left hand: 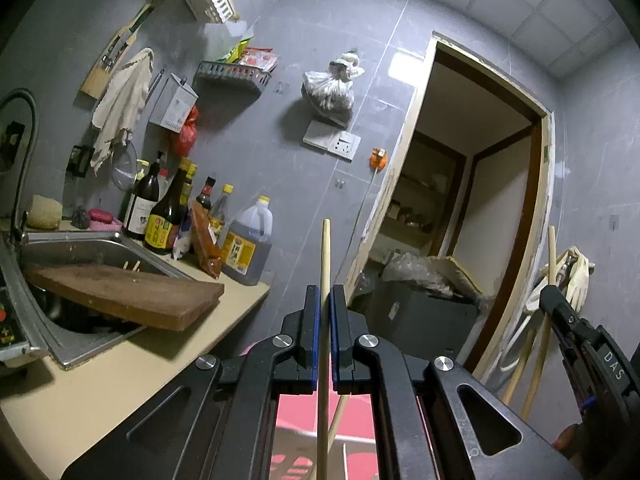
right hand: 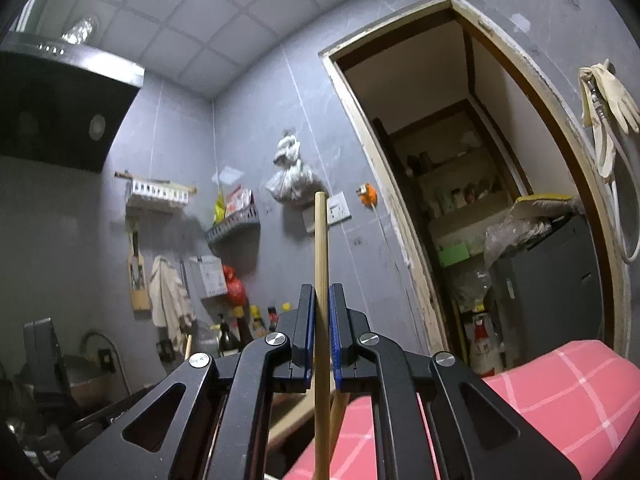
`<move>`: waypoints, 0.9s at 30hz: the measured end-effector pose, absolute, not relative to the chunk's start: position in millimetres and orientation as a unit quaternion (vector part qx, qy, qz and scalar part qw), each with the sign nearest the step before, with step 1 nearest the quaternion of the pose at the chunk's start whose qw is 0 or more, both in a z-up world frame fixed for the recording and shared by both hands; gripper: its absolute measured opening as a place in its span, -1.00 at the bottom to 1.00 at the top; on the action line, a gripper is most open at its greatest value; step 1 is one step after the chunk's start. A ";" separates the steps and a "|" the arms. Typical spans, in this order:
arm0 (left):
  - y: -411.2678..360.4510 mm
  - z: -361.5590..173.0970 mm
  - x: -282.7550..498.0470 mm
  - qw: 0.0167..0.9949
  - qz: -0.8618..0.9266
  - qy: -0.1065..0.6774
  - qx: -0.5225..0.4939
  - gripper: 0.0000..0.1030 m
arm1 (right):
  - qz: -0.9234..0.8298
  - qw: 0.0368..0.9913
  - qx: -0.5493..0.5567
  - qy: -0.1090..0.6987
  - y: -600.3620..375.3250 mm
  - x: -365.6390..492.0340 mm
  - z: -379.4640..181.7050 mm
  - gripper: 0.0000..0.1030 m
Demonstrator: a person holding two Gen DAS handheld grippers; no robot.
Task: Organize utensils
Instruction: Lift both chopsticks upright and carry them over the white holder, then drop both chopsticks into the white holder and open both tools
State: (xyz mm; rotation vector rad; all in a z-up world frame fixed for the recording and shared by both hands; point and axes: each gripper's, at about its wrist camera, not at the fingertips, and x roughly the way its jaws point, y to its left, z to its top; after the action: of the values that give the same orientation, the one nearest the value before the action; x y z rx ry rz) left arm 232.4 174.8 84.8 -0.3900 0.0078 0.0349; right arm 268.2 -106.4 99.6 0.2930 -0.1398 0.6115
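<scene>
ahead: open air | left: cutting board [left hand: 128, 294] overhangs sink [left hand: 80, 248], bottles [left hand: 168, 216] behind

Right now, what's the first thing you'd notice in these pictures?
Two pale wooden sticks stand upright front and centre: the left gripper has its jaws shut on one stick, and the right gripper is shut on the other stick. Behind them, an open doorway cuts into the grey wall, and a row of sauce bottles crowds the counter beside the sink.
</scene>
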 end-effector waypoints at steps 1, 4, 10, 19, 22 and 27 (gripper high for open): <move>173.8 83.1 231.7 0.981 0.017 0.008 -0.193 -0.95 | 0.300 0.942 0.139 -0.064 -105.7 266.9 98.5 -0.90; 171.1 79.5 229.6 0.982 0.015 0.018 -0.189 -0.95 | 0.304 0.943 0.125 -0.046 -104.8 262.4 96.2 -0.90; 160.4 71.0 225.1 0.984 0.014 0.042 -0.172 -0.95 | 0.305 0.946 0.112 -0.007 -107.6 258.3 88.9 -0.89; 149.9 59.2 224.6 0.984 0.000 0.089 -0.155 -0.93 | 0.306 0.945 0.103 0.042 -107.5 258.5 79.3 -0.85; 146.7 57.8 223.9 0.983 -0.007 0.101 -0.154 -0.89 | 0.305 0.946 0.096 0.050 -107.3 257.7 77.9 -0.85; 143.1 58.4 221.7 0.982 -0.013 0.110 -0.155 -0.89 | 0.302 0.947 0.088 0.061 -108.4 256.8 77.1 -0.80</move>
State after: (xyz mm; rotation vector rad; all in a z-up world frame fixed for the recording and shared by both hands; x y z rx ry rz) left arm 221.7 143.1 58.4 -0.3122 0.2221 -0.0254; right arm 256.8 -108.4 77.1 0.1793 0.1246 0.6151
